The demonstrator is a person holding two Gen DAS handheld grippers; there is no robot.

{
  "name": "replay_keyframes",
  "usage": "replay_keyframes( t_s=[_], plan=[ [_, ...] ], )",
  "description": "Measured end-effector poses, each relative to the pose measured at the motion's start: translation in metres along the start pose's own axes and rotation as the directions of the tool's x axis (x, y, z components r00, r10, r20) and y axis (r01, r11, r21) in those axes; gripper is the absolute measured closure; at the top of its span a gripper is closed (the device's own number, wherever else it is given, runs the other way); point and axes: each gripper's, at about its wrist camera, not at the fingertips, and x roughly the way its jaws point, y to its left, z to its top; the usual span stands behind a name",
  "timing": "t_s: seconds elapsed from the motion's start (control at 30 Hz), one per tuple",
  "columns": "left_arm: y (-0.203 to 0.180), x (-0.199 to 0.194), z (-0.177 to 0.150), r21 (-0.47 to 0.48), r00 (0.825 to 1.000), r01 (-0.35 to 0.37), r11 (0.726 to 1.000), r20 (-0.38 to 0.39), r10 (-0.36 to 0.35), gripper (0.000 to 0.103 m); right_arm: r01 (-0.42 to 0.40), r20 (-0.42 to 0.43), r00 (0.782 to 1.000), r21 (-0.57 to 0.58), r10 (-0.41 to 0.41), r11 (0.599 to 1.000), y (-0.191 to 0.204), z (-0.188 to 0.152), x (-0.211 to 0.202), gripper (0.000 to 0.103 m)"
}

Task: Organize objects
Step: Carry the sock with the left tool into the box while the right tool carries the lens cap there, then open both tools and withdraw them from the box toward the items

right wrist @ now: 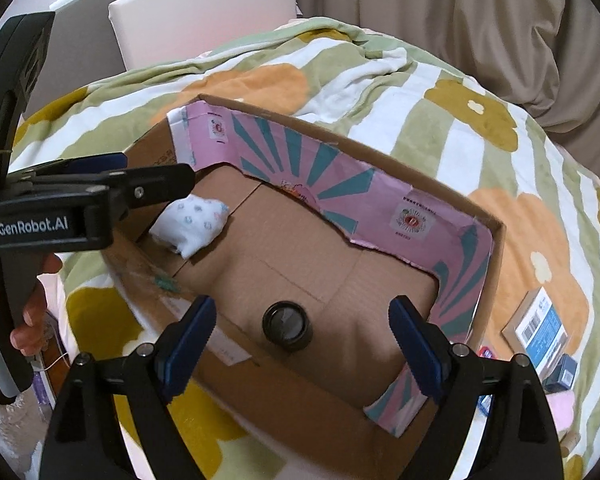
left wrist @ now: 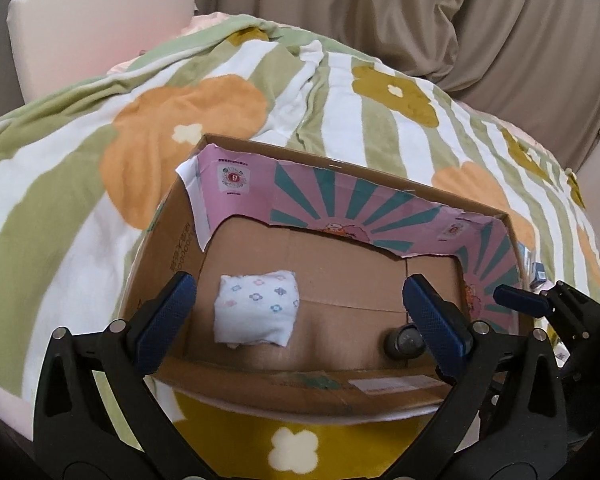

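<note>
An open cardboard box (left wrist: 340, 394) with a pink and teal lining sits on a flowered blanket. On its floor at the left lies a folded white cloth (left wrist: 256, 308) with small flower prints. A dark round jar (left wrist: 404, 340) stands near the front right. My left gripper (left wrist: 298, 284) hangs open over the box, its fingers wide of the cloth and holding nothing. In the right wrist view, my right gripper (right wrist: 303, 304) is open above the jar (right wrist: 286, 326), not touching it. The cloth (right wrist: 192, 224) lies beyond, partly behind the left gripper (right wrist: 140, 184).
The blanket (left wrist: 180, 120) covers a bed. A white cushion (left wrist: 100, 20) and beige curtain (left wrist: 460, 20) stand behind it. A blue and white packet (right wrist: 540, 328) and a small dark box (right wrist: 562, 374) lie right of the cardboard box (right wrist: 496, 226). A hand (right wrist: 32, 320) holds the left gripper's handle.
</note>
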Motion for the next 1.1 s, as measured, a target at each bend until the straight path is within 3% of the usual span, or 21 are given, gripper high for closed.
replay_keyframes(
  t_s=[0.27,0.53,0.73,1.1],
  plan=[
    [-0.009,-0.028,0.001,-0.001,0.999,0.012,1.0,0.042,-0.011,0.0,0.005,0.041,0.999,0.009,-0.005,1.0,0.003,-0.001,-0.023,0.017],
    [-0.028,-0.042,-0.002,0.004,0.999,0.02,1.0,0.036,-0.02,0.0,0.002,0.07,0.998,0.035,-0.004,0.999,-0.004,-0.01,-0.046,0.017],
    [-0.054,-0.05,-0.002,0.036,0.999,0.018,0.999,0.04,-0.019,0.0,0.027,0.099,0.995,0.052,-0.032,0.998,-0.021,-0.02,-0.072,0.017],
    [-0.121,-0.055,0.0,0.099,0.993,0.108,0.989,0.034,-0.111,0.0,0.118,0.111,0.985,0.101,-0.129,0.988,-0.067,-0.047,-0.116,0.017]
  ],
)
